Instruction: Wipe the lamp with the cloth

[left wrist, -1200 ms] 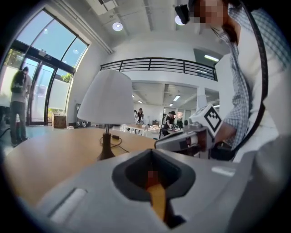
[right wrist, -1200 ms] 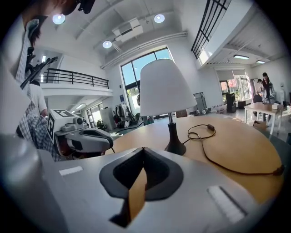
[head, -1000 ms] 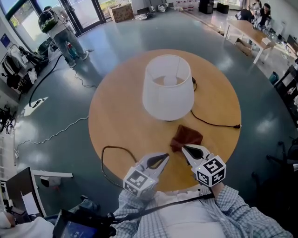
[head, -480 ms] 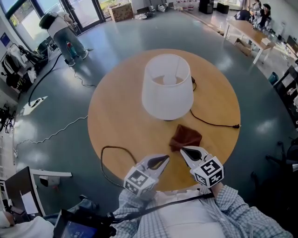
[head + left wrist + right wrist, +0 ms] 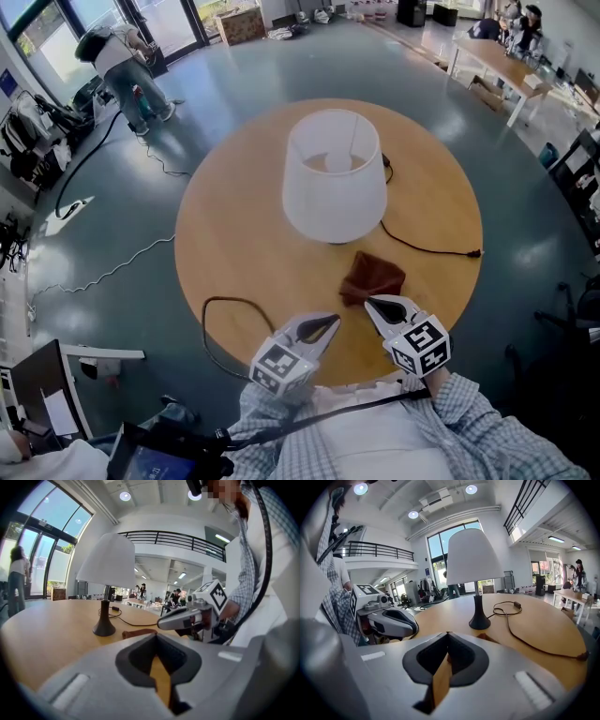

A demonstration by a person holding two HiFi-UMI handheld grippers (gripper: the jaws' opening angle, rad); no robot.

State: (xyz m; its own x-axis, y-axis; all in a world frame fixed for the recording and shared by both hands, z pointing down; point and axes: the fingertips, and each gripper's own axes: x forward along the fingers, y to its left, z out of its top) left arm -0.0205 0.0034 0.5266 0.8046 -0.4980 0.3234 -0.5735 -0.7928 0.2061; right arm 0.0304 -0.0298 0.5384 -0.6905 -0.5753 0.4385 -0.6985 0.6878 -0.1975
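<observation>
A lamp with a white shade [image 5: 335, 175] stands on the round wooden table [image 5: 234, 216]; its dark base [image 5: 104, 630] [image 5: 479, 622] shows in both gripper views. A brown cloth [image 5: 373, 277] lies crumpled on the table in front of the lamp. My right gripper [image 5: 371, 302] hovers just short of the cloth's near edge, shut and empty. To its left my left gripper [image 5: 336, 319] is also shut with nothing in it, over the table's near part. In the left gripper view the cloth [image 5: 139, 633] shows as a thin strip.
The lamp's black cord [image 5: 433, 248] runs right across the table to a plug near the edge. Another dark cable [image 5: 218, 314] loops over the table's near left edge. A person [image 5: 117, 58] stands far off on the grey floor; desks stand at the back right.
None of the grippers, lamp or cloth has visibly moved. Only the distant person at the back left has shifted a little.
</observation>
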